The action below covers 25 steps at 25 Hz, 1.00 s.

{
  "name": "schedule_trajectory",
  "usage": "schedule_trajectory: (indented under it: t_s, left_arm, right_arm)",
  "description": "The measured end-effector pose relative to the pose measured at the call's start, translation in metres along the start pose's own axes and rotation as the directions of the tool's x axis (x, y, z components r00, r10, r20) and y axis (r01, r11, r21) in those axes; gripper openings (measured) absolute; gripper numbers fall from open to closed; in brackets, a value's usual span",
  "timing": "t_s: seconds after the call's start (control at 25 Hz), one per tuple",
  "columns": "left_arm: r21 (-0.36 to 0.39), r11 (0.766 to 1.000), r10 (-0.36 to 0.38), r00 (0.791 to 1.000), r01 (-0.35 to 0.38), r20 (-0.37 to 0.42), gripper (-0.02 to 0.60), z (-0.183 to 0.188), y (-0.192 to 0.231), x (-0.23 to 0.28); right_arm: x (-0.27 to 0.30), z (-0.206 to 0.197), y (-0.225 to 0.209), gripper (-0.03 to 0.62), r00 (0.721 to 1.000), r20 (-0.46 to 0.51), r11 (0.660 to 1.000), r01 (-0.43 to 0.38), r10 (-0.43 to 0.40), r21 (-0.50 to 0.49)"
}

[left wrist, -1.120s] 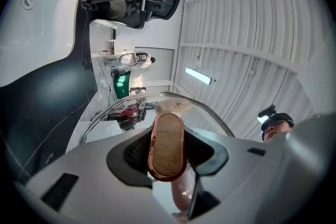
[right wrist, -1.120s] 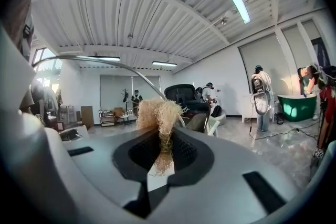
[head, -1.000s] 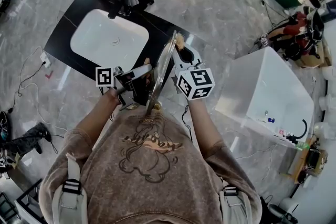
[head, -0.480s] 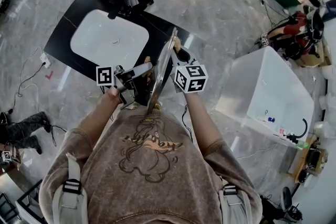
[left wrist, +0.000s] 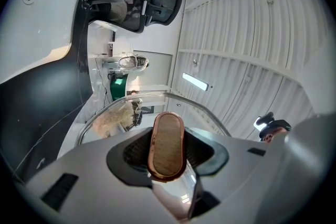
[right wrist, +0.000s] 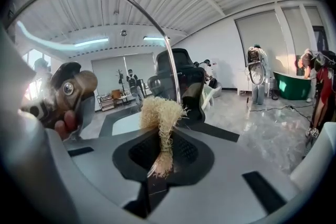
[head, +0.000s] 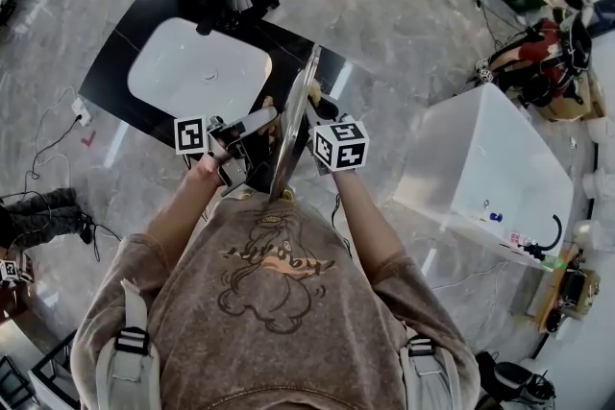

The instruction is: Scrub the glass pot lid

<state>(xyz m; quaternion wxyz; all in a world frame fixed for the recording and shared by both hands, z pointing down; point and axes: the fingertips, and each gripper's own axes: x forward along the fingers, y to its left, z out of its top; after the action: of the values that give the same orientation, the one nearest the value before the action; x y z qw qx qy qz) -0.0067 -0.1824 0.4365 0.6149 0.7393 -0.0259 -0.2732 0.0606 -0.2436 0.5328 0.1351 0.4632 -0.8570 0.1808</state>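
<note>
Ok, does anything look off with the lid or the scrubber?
Nothing stands out. The left gripper clamps the glass lid by its brown handle, upright on edge; the right gripper holds a fibre scrubber at the glass.

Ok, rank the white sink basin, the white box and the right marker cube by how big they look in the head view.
1. white box
2. white sink basin
3. right marker cube, clearly the smallest, even though it sits nearer the camera than the other two.
</note>
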Motion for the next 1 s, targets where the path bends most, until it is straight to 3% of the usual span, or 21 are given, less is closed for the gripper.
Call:
schedule_trajectory:
  t_s: [0.32,1.0]
  left_arm:
    - [-0.001,1.000,0.001,0.999,-0.001,0.051,0.183,0.020,0.001,-0.008]
    - [0.012,1.000,0.004,0.991,-0.006,0.131,0.183,0.035,0.006,-0.017]
  right_arm:
    - [0.006,-0.030,0.029,0.046,0.994,-0.086,0.997,-0.075,0.073,-0.021]
    - [-0.022,-0.059,0.091,0.046,0.963,-0.156,0.975,-0.224,0.222,0.006]
